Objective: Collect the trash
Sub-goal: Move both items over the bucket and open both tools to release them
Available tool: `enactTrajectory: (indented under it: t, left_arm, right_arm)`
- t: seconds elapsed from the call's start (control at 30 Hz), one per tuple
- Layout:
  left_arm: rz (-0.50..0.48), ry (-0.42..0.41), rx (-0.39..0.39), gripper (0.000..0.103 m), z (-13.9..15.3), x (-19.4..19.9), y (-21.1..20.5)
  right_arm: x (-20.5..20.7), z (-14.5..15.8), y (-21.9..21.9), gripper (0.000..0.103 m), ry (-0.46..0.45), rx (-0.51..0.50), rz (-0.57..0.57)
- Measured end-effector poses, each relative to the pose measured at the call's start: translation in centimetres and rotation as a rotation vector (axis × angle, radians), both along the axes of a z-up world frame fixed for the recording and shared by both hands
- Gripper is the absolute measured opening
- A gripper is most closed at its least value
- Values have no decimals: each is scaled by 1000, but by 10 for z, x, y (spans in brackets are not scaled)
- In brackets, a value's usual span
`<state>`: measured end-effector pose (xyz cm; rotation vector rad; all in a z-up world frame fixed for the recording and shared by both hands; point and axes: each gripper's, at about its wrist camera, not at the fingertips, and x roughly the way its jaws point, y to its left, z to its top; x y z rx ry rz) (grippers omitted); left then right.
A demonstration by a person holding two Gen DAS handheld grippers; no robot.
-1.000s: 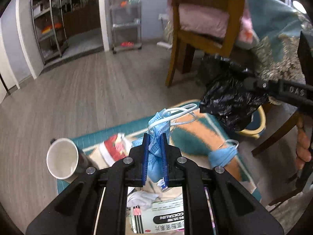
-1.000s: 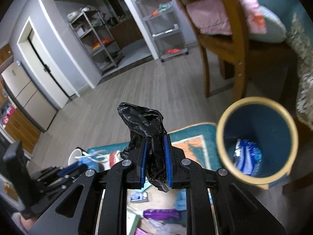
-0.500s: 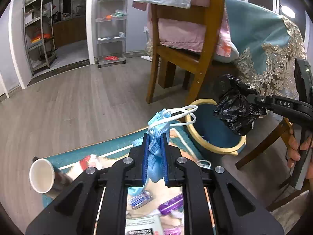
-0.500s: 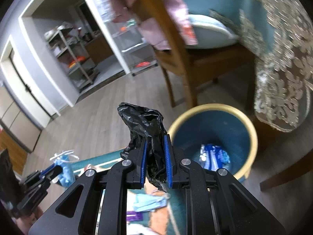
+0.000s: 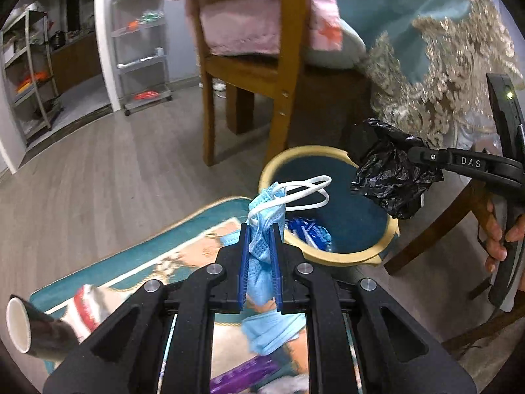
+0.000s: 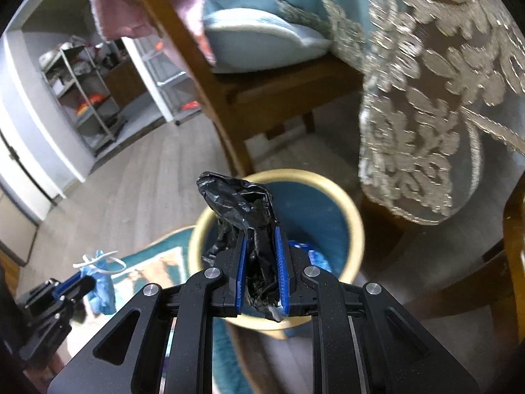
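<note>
My left gripper (image 5: 261,229) is shut on a crumpled blue face mask (image 5: 262,249) with white ear loops, held just short of the near rim of the trash bin (image 5: 390,226). The bin is blue inside with a yellow rim and holds a blue wrapper (image 5: 311,233). My right gripper (image 6: 261,233) is shut on a crumpled black plastic bag (image 6: 242,203) and holds it above the bin (image 6: 354,226). In the left wrist view the bag (image 5: 390,177) hangs over the bin's right side. The left gripper with the mask (image 6: 101,282) shows at lower left in the right wrist view.
A teal patterned rug (image 5: 137,256) carries a paper cup (image 5: 23,325), another blue mask (image 5: 272,331), a purple item (image 5: 242,374) and a red-and-white wrapper (image 5: 83,305). A wooden chair (image 5: 279,75) and a lace-edged tablecloth (image 5: 436,75) stand right behind the bin. Shelving racks (image 5: 141,49) stand far back.
Both grippers have moved toward the bin. The black bag is now over the bin's opening and the mask has come up to its near rim. Both grips are unchanged.
</note>
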<state>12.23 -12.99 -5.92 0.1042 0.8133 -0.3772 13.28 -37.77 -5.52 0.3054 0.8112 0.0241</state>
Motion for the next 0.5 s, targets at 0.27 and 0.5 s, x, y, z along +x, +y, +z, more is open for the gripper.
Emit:
enactTrajectory:
  t: [0.27, 0.5]
  left_arm:
    - [-55, 50, -3, 11, -28, 21, -47]
    - [-120, 81, 27, 12, -54, 32, -84]
  right_arm:
    - [4, -26, -16, 18, 42, 3, -15]
    - [13, -37, -13, 18, 49, -19, -8]
